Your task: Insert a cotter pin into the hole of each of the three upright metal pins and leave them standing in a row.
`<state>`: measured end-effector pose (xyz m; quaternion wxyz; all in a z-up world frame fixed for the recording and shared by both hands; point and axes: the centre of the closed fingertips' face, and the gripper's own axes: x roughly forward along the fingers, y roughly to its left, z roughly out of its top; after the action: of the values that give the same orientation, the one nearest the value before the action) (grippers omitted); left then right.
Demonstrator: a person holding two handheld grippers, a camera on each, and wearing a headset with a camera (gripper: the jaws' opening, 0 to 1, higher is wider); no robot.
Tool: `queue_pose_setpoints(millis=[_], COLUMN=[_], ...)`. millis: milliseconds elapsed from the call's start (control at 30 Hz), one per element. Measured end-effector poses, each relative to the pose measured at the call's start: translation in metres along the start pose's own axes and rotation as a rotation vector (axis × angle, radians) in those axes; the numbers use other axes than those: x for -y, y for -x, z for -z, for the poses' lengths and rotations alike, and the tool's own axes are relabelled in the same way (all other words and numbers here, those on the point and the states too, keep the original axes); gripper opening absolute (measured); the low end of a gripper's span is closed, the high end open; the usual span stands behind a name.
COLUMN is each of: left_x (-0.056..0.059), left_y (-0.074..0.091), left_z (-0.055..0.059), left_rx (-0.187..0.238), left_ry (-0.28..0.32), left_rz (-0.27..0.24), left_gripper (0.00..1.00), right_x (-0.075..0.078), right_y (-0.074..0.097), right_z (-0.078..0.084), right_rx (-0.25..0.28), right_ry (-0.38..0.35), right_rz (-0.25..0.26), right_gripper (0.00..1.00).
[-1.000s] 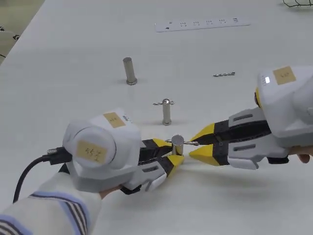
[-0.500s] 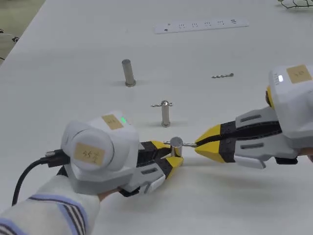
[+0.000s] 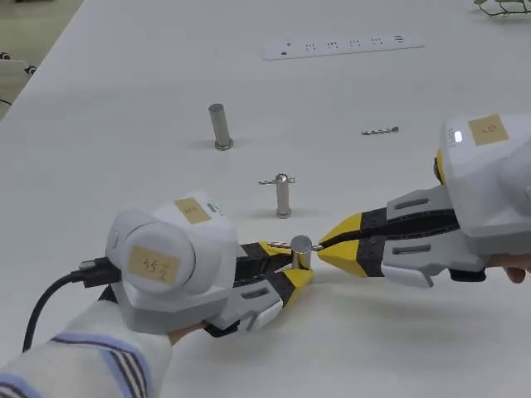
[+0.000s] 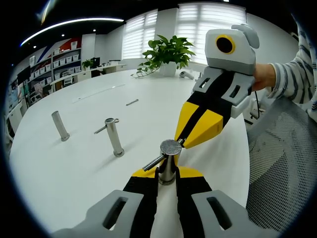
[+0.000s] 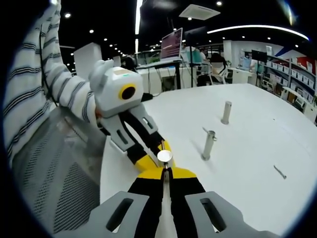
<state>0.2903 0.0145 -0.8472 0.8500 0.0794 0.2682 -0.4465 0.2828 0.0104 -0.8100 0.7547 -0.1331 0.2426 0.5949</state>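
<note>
Now, in the head view, the right tool [image 3: 322, 245] is seen brought back up to the nearest pin [image 3: 300, 247] after standing off half a second ago, so the cotter pin [image 3: 282, 243] is judged driven further through. That pin is clamped upright on the bench [image 3: 124, 99] by the left tool [image 3: 297, 267]. In the left gripper view, the cotter pin [image 4: 154, 162] pokes out past the hole. In the right gripper view, the right tool [image 5: 165, 174] is closed on the cotter pin's tail, and the far pin [image 5: 226, 112] is left bare.
</note>
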Motion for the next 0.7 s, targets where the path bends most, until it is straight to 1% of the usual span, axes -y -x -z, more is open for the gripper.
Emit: queue_pose_setpoints(millis=[300, 400, 500, 633, 700], left_x=[0.0, 0.0002, 0.0011, 0.0012, 0.0017], left_y=[0.0001, 0.0, 0.0003, 0.0024, 0.0037], left_z=[0.0002, -0.0001, -0.0003, -0.0034, -0.0057], left_rx=[0.002, 0.003, 0.002, 0.02, 0.032], left_ry=[0.014, 0.022, 0.003, 0.016, 0.018], left_rz=[0.001, 0.004, 0.005, 0.01, 0.017], left_gripper=[0.12, 0.12, 0.12, 0.12, 0.13], right_x=[0.0008, 0.0011, -0.0007, -0.0031, -0.0026], right_y=[-0.0014, -0.0014, -0.0011, -0.0004, -0.0005], right_z=[0.0005, 0.0011, 0.0011, -0.0013, -0.002], right_rx=[0.012, 0.013, 0.009, 0.016, 0.016], right_ry=[-0.017, -0.043, -0.025, -0.016, -0.01], right_rz=[0.022, 0.024, 0.015, 0.007, 0.011], right_gripper=[0.06, 0.06, 0.06, 0.1, 0.12])
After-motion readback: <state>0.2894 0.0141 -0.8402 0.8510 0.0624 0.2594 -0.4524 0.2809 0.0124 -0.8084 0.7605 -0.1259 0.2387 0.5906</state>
